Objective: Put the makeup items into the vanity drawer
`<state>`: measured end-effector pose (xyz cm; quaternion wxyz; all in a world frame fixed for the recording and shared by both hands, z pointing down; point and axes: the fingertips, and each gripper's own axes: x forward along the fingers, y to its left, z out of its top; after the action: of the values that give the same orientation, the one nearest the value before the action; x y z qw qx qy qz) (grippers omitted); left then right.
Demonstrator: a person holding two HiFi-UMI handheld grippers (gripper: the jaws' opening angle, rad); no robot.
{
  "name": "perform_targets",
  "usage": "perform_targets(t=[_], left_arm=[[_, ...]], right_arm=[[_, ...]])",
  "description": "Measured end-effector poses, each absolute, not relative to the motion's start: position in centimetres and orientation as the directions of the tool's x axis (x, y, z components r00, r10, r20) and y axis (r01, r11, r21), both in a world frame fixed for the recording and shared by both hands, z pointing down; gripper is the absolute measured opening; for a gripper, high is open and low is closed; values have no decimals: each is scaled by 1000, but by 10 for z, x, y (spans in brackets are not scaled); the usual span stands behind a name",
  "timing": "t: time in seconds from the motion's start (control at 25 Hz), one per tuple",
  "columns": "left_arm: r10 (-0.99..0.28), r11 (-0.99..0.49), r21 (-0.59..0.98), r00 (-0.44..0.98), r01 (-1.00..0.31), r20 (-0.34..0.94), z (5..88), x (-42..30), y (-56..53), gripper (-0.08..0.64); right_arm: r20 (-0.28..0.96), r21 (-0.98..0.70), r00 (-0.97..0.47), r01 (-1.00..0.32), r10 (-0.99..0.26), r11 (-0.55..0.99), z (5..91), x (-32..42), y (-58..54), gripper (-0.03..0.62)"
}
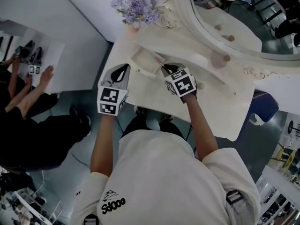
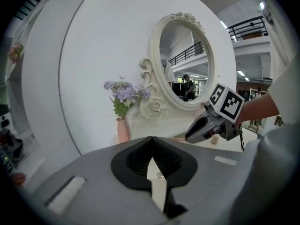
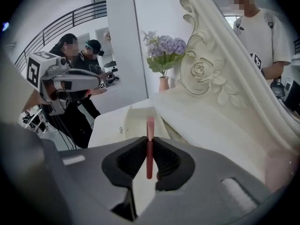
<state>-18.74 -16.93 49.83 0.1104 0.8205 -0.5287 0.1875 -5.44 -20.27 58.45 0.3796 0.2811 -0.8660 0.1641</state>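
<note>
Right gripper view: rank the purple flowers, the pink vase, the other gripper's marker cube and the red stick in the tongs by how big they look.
1. purple flowers
2. marker cube, slightly smaller
3. red stick: long but thin, and nearest the camera, so unsure
4. pink vase

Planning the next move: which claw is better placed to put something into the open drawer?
Right. The right claw is shut on a slim pink stick and points toward the open drawer just ahead of it. The left claw is shut with nothing in it, beside the drawer.
</note>
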Motion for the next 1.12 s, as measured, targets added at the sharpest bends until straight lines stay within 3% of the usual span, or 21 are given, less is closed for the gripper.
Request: perform_targets(t=[0.6, 0.8, 0.96, 1.12], left_arm=[[-821, -364, 28, 335, -931, 462, 532, -264, -203, 20], [-810, -371, 44, 347, -927, 472, 538, -270, -205, 20], [-802, -387, 46, 361, -921, 475, 540, -270, -206, 20], [-801, -406, 38, 375, -913, 466, 535, -265, -208, 20]], right_arm=[[886, -53, -428, -479, -180, 876, 643, -146, -237, 49], [904, -27, -390, -460, -175, 887, 649, -151, -239, 51], [898, -36, -401, -476, -181, 879, 648, -152, -241, 112], [875, -37, -428, -527, -227, 849, 641, -145, -245, 112]])
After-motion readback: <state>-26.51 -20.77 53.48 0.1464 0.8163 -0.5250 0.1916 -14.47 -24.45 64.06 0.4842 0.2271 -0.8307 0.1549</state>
